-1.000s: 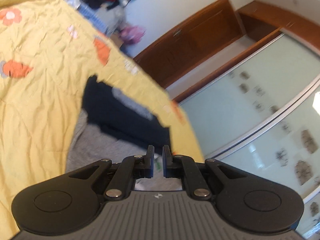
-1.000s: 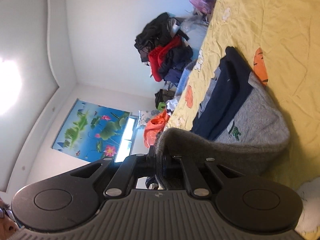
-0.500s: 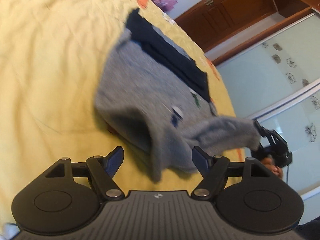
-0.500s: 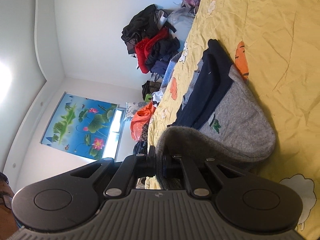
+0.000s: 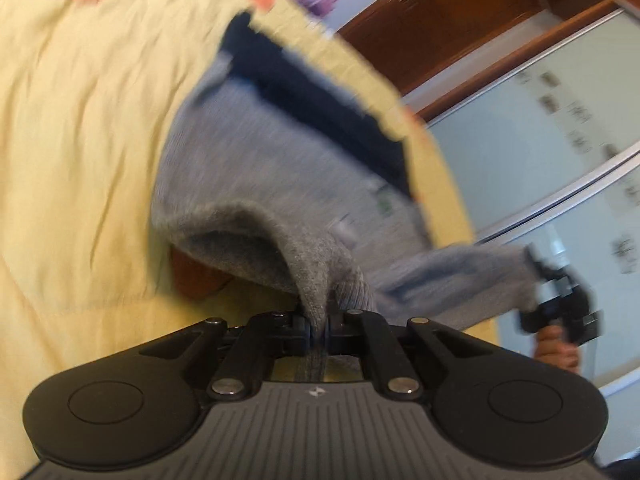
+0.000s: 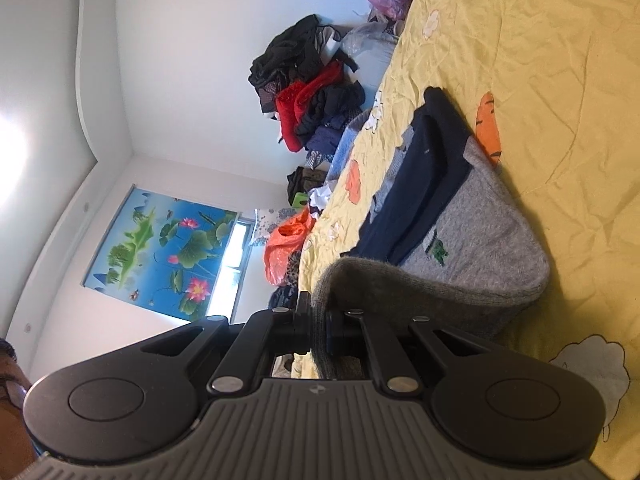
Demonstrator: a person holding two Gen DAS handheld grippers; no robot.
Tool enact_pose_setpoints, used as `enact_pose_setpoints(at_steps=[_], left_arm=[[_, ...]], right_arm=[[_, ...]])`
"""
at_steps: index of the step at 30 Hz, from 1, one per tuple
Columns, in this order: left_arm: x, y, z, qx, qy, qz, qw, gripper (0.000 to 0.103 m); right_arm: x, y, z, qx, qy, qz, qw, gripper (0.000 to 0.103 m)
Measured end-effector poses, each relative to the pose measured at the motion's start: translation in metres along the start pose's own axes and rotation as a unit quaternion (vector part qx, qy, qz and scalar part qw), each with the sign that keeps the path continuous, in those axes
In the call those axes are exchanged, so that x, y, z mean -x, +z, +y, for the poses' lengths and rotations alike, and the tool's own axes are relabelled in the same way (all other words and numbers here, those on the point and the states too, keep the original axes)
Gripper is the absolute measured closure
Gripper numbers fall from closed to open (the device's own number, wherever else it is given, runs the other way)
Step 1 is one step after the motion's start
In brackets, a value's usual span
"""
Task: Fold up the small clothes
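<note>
A gathered edge of the grey sweater (image 5: 280, 184) is clamped by the left gripper (image 5: 318, 326); another edge is pinched in the right gripper (image 6: 318, 330). The sweater is spread toward the yellow bedsheet's (image 6: 560, 80) edge, clothes pile (image 6: 316, 84) beyond.

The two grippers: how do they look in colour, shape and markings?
The left gripper and the right gripper look alike: matte black, with a ribbed grey body bearing a small white emblem, two round side lobes with pressed circles, angled linkage arms joined by silver rivets, and short black fingers. No cables or sleeves show.
</note>
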State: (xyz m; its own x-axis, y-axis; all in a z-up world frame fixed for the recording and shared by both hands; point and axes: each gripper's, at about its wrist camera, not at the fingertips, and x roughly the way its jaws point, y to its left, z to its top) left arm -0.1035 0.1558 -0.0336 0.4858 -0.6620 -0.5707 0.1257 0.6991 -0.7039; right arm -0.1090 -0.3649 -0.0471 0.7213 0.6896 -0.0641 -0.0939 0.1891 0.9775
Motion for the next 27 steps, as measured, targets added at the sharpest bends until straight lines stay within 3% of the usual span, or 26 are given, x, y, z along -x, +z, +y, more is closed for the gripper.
enact_pose_setpoints(at_steps=[5, 10, 12, 14, 18, 21, 22, 23, 24, 26, 27], left_arm=[[0.013, 0.076, -0.008, 0.016, -0.063, -0.056, 0.9963, 0.098], [-0.043, 0.176, -0.007, 0.003, -0.073, -0.090, 0.9932, 0.098], [-0.078, 0.209, 0.009, 0.016, -0.040, -0.094, 0.9946, 0.098], [-0.114, 0.230, 0.034, 0.072, -0.029, -0.070, 0.9945, 0.098], [-0.144, 0.244, 0.049, 0.115, -0.044, -0.055, 0.9909, 0.097], [-0.146, 0.259, 0.043, 0.095, -0.068, -0.066, 0.9910, 0.093], [-0.148, 0.268, 0.040, 0.089, -0.067, -0.069, 0.9914, 0.090], [-0.149, 0.276, 0.040, 0.091, -0.062, -0.072, 0.9913, 0.072], [-0.150, 0.283, 0.043, 0.104, -0.050, -0.076, 0.9904, 0.046], [-0.145, 0.289, 0.049, 0.129, -0.029, -0.117, 0.9842, 0.033], [-0.142, 0.291, 0.051, 0.128, -0.022, -0.132, 0.9826, 0.033]], right_arm=[[-0.015, 0.025, 0.008, -0.001, 0.045, -0.018, 0.999, 0.087], [-0.074, 0.088, -0.003, -0.011, 0.076, -0.050, 0.996, 0.087], [-0.103, 0.119, -0.021, -0.020, 0.053, -0.065, 0.996, 0.087], [-0.132, 0.147, -0.051, -0.050, 0.009, -0.076, 0.996, 0.087], [-0.172, 0.171, -0.109, -0.141, -0.047, -0.068, 0.987, 0.081], [-0.187, 0.178, -0.113, -0.136, -0.037, -0.059, 0.988, 0.066], [-0.191, 0.181, -0.111, -0.134, -0.035, -0.060, 0.989, 0.059], [-0.193, 0.187, -0.110, -0.136, -0.031, -0.067, 0.988, 0.042], [-0.194, 0.192, -0.108, -0.140, -0.028, -0.082, 0.986, 0.023], [-0.193, 0.202, -0.104, -0.141, -0.021, -0.108, 0.984, 0.018], [-0.193, 0.207, -0.101, -0.135, -0.013, -0.112, 0.984, 0.018]])
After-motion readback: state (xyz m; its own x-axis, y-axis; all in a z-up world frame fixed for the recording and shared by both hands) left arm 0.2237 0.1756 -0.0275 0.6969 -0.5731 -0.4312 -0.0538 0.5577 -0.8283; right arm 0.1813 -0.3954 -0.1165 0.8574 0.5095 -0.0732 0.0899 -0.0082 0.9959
